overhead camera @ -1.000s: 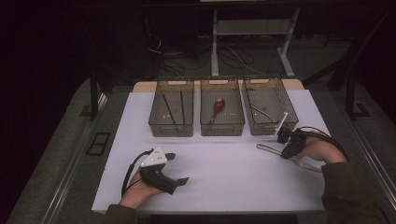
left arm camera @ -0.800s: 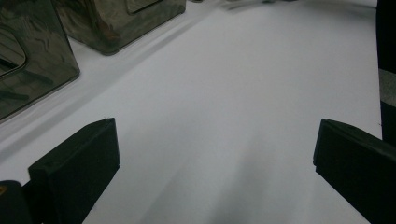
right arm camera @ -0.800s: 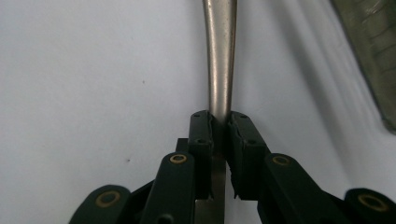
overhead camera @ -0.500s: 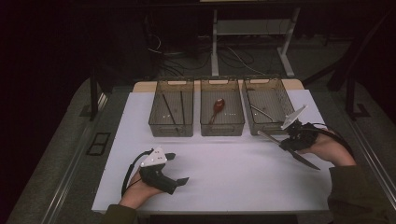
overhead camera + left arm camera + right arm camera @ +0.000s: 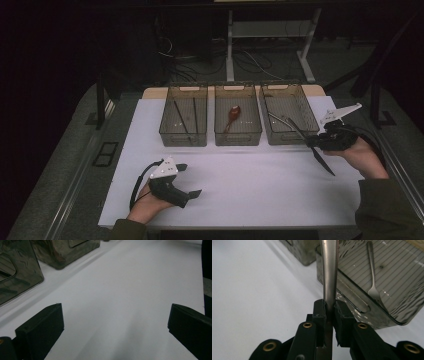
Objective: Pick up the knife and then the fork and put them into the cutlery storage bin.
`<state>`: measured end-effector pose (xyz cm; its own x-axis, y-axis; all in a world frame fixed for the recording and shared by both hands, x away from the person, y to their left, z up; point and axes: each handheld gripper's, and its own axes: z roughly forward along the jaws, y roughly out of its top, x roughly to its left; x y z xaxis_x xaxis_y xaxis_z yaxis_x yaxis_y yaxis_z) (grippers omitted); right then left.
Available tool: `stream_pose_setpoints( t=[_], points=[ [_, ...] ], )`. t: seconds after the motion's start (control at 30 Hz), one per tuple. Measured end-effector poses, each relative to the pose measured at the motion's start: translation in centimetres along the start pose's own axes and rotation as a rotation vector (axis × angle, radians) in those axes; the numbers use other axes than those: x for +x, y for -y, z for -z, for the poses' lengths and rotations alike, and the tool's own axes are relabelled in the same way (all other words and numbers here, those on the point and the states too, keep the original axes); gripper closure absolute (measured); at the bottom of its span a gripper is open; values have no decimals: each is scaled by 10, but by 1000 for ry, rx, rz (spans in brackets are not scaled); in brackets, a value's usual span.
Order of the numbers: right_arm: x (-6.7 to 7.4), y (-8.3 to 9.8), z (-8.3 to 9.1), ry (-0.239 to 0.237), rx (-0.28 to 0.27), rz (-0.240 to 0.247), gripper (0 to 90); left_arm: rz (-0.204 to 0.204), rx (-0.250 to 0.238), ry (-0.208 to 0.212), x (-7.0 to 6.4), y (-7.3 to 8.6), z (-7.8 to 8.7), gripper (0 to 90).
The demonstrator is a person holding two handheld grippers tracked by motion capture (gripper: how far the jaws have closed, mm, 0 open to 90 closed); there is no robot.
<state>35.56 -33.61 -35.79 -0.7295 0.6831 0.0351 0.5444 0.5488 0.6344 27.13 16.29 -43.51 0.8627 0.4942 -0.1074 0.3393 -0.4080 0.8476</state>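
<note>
Gripping a long metal utensil (image 5: 329, 272) by its handle, the right gripper (image 5: 330, 312) holds its jaws pinched tight on the shaft, just beside the near wall of the right-hand bin (image 5: 280, 135). Seen from the high view, the utensil (image 5: 300, 132) slants across that gripper (image 5: 320, 145), one end reaching over the bin's near corner, the other hanging above the white counter (image 5: 250, 185). Which kind of utensil cannot be told. A fork (image 5: 373, 277) lies on the ribbed floor inside that bin. Across the counter, the left gripper (image 5: 187, 181) rests low with jaws spread wide, nothing between them.
</note>
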Motion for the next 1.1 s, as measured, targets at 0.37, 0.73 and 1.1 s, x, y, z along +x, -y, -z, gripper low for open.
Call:
stream_pose_setpoints(
  t=[0.37, 0.73, 1.1],
  points=[
    [-10, 4, 8, 27, -146, -150, 789, -1, 1, 0, 1, 0, 0, 0],
    [-17, 8, 14, 67, -249, -232, 789, 6, -17, -7, 4, 1, 2, 0],
    [-19, -2, 30, 121, -326, -245, 788, 18, -27, -9, 8, 2, 2, 0]
  ],
)
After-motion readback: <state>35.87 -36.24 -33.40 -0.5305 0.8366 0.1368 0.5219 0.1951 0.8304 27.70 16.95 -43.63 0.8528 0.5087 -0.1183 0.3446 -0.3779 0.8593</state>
